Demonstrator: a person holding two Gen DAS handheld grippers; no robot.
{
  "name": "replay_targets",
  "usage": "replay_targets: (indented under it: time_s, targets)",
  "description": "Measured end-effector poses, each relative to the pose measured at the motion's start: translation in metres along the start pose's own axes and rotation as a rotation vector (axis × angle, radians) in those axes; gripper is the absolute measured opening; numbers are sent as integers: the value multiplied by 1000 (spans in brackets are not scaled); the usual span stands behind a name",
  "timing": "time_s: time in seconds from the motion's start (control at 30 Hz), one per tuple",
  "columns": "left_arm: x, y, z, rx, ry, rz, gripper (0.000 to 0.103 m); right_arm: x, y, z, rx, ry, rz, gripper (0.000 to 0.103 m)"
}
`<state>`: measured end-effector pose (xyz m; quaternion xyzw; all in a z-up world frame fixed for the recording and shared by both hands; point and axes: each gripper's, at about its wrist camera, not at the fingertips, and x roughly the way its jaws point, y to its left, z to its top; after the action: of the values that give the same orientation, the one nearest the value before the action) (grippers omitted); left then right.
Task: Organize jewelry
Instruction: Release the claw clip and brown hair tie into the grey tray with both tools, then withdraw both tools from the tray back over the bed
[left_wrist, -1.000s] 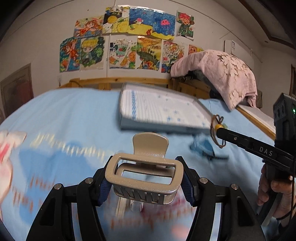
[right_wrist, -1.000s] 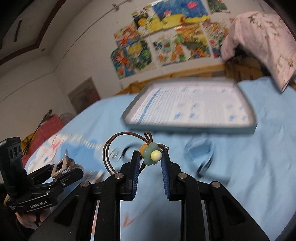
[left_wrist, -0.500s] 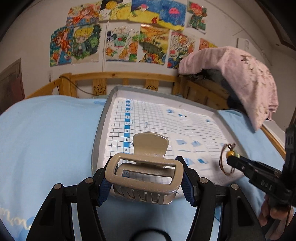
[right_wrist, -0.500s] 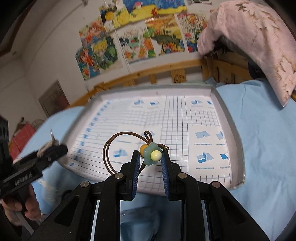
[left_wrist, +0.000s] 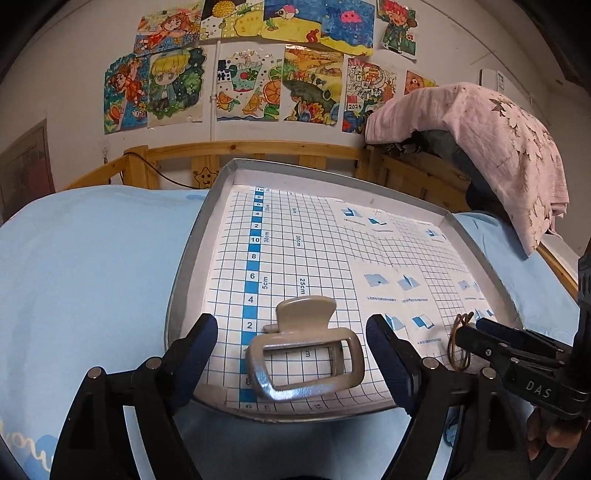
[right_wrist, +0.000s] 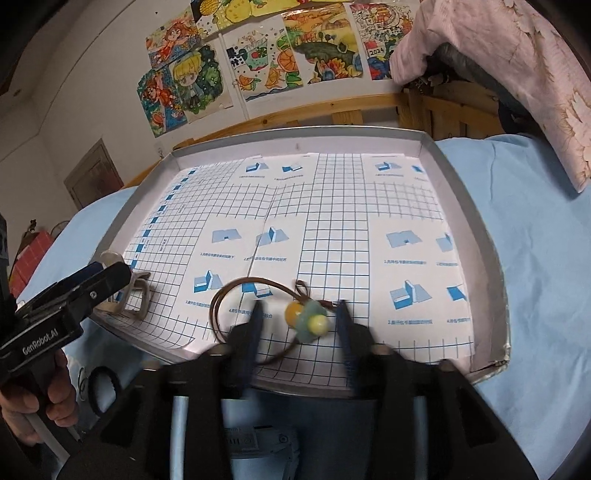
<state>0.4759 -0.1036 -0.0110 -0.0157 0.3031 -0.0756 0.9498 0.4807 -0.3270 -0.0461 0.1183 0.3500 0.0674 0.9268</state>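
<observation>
Left wrist view: left gripper (left_wrist: 291, 354), jaws just opened, no longer clamps the beige hair claw (left_wrist: 304, 356), now lying in the tray (left_wrist: 184, 266). Right gripper (right_wrist: 299, 325) likewise opened, releasing the beaded cord (right_wrist: 306, 317) onto the tray.

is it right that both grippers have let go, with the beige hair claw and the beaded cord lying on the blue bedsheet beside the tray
Not quite. Both grippers have just opened and released, but the hair claw and beaded cord lie inside the tray, on its grid paper, not on the bedsheet. Both wrist views show it.
</observation>
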Motion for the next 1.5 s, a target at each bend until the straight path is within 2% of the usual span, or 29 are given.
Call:
replay_targets:
  time_s: [0.1, 0.17, 0.23, 0.3, 0.37, 0.43, 0.53, 0.8, 1.0, 1.3, 1.5]
  targets:
    - [-14, 2, -1, -18, -30, -8, 83, -14, -1, -2, 8, -35, -18, 46]
    - [-28, 3, -1, -31, -59, -19, 91, -28, -3, -2, 14, -74, -19, 50]
    - [-46, 3, -3, -40, -103, -26, 100, -52, 0, -4, 5, -139, -11, 63]
    - [-67, 3, -6, -47, -147, -35, 102, -75, 5, -8, -22, -194, -12, 72]
    - [-85, 2, -7, -48, -174, -42, 103, -96, 10, -12, -41, -237, -14, 80]
    - [-108, 2, -10, -42, -212, -46, 103, -122, 15, -18, -51, -291, -7, 92]
    - [-142, 1, -18, -27, -263, -43, 103, -153, 21, -27, -52, -356, 6, 101]
    - [-225, 3, -52, 6, -356, -46, 103, -236, 47, -68, -100, -490, 18, 101]
    - [-276, 18, -83, -41, -399, -48, 103, -281, 67, -107, -136, -540, 7, 101]
    - [-331, 36, -132, -46, -432, -11, 103, -320, 91, -159, -136, -558, 15, 101]
    - [-349, 37, -164, -44, -408, 35, 103, -333, 95, -197, -111, -534, 4, 101]
